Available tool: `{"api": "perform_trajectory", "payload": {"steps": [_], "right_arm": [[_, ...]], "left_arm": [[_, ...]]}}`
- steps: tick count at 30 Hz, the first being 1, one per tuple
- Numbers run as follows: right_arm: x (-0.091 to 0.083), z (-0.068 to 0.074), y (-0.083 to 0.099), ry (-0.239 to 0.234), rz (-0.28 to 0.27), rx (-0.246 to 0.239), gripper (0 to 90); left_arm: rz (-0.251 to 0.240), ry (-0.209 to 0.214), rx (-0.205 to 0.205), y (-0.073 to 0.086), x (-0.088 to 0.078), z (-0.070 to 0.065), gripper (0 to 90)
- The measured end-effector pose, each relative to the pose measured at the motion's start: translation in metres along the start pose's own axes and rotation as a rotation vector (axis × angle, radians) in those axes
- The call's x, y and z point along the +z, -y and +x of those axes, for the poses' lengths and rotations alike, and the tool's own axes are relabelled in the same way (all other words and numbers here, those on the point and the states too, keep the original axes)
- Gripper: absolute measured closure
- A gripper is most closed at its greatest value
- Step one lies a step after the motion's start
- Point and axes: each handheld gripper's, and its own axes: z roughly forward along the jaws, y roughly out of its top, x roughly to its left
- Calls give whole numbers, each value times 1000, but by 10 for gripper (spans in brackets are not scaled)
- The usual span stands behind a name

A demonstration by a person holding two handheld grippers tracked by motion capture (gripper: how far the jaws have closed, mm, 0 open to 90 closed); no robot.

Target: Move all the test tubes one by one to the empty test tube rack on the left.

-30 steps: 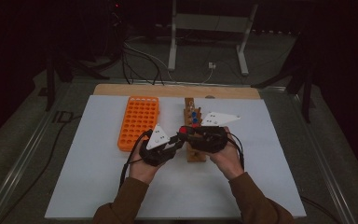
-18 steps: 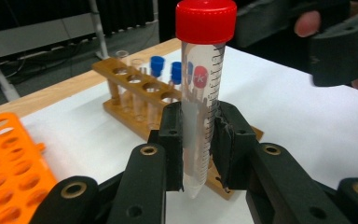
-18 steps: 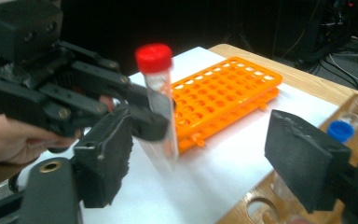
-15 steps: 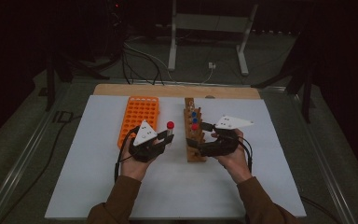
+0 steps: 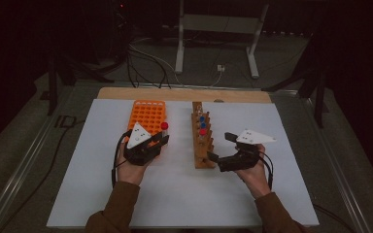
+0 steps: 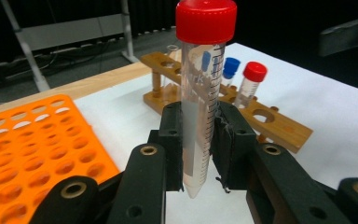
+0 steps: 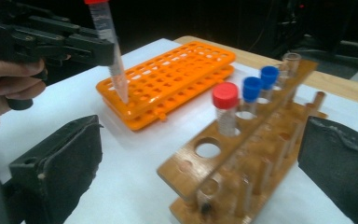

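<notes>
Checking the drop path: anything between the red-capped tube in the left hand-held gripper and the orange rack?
Nothing visible. The red-capped tube hangs upright in the left hand-held gripper at the orange rack, whose holes look empty.

Tube (image 6: pixel 200 102): clear plastic, red screw cap, printed scale down side, cone tip. Upright, pinched at lower body between black pads of left gripper (image 5: pixel 159 142). Held above white mat, tip just over near edge of orange rack (image 5: pixel 148 116), apart from wooden rack (image 5: pixel 202 145).
</notes>
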Motion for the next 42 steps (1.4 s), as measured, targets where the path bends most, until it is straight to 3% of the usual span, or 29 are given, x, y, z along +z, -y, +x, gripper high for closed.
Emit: {"api": "perform_trajectory", "payload": {"steps": [11,21,31,42], "right_arm": [[-25,-14,20,75,-43,7,2],[-34,-21,28,82,-69,39,3],[-33,-20,30,77,-67,42,3],[-29,-17,32,64,-54,33,3]], "left_arm": [[11,-46,-27,10,-5,13,751],[42,-100,-37,24,0,24,751],[91,-112,-57,43,10,26,749],[187,-130,-3,55,21,22,750]]}}
